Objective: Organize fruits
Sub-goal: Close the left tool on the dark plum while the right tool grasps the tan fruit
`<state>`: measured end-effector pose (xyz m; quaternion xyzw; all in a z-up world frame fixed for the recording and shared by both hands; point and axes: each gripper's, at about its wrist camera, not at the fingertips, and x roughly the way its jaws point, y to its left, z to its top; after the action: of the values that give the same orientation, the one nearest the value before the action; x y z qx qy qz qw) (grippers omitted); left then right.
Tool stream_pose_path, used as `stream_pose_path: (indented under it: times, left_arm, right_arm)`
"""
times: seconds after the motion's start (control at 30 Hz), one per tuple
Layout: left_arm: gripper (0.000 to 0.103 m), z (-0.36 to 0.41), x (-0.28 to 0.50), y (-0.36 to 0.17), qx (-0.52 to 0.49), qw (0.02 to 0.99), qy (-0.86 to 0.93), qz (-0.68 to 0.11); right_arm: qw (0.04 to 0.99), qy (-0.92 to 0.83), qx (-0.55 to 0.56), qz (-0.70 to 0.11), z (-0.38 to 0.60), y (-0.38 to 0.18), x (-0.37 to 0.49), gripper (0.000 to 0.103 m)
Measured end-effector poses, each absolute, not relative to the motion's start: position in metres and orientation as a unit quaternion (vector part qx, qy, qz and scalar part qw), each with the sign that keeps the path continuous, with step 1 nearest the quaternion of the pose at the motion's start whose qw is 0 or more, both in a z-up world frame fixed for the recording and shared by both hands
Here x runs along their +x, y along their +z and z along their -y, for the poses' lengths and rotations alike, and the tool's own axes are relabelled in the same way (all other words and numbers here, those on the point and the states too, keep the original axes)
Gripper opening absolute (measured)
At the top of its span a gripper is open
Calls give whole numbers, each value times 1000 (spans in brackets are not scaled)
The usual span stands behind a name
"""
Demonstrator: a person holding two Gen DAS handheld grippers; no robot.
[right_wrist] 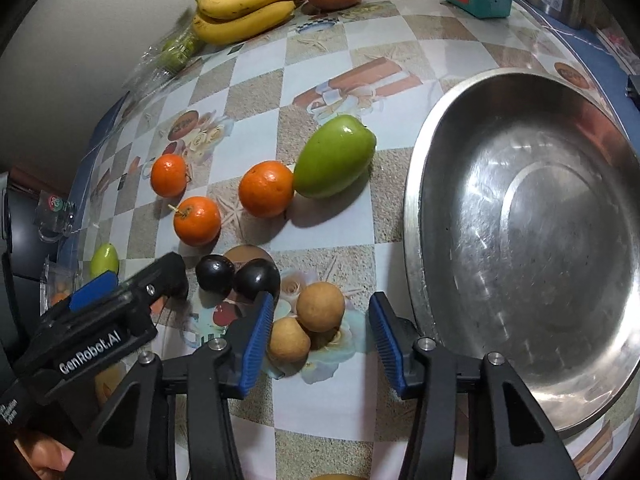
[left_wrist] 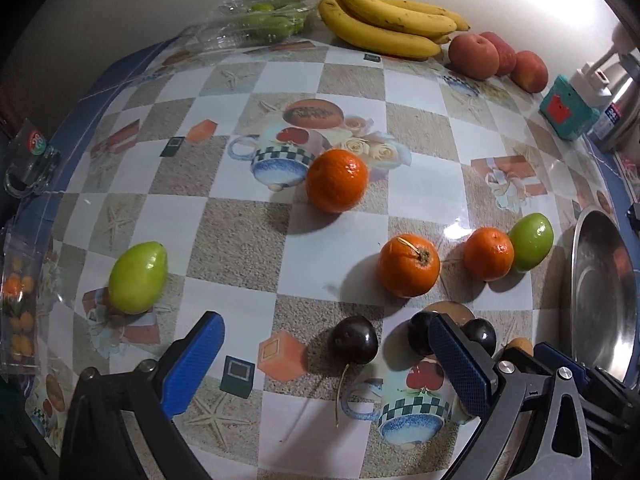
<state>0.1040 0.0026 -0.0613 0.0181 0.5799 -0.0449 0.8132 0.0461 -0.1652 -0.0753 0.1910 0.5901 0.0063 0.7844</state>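
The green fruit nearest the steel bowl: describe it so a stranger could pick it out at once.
Start at the big steel bowl on the checkered tablecloth. Just left of its rim lies the large green fruit, glossy and oblong, its lower end touching an orange. It is far larger than the other green fruit at the table's far left, and the only green one beside the oranges.

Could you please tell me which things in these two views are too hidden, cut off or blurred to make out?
- Left wrist view: green fruit in the clear plastic box is blurred, so no count.
- Left wrist view: the middle dark plum is partly behind the left hand-held gripper finger.
- Right wrist view: a third brown fruit is mostly behind two others.
- Both views: the steel bowl is cut off by the edge.
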Motion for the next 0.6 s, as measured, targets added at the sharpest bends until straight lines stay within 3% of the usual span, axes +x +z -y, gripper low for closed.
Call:
stream_pose_path:
  times: [0.4, 0.47, 0.6]
  left_arm:
    - [100, -11, 105, -67, -17, 804, -47, -592]
    - [90, -13, 105, -67, -20, 805, -46, -592]
    - [79, -14, 104, -67, -18, 804, -44, -592]
  right_arm:
    - [784, 9, 192, -590, 161, -78, 49, 41]
    - [784, 9, 194, -590, 161, -79, 49, 41]
    - [783, 11, 195, -590, 162, -79, 49, 41]
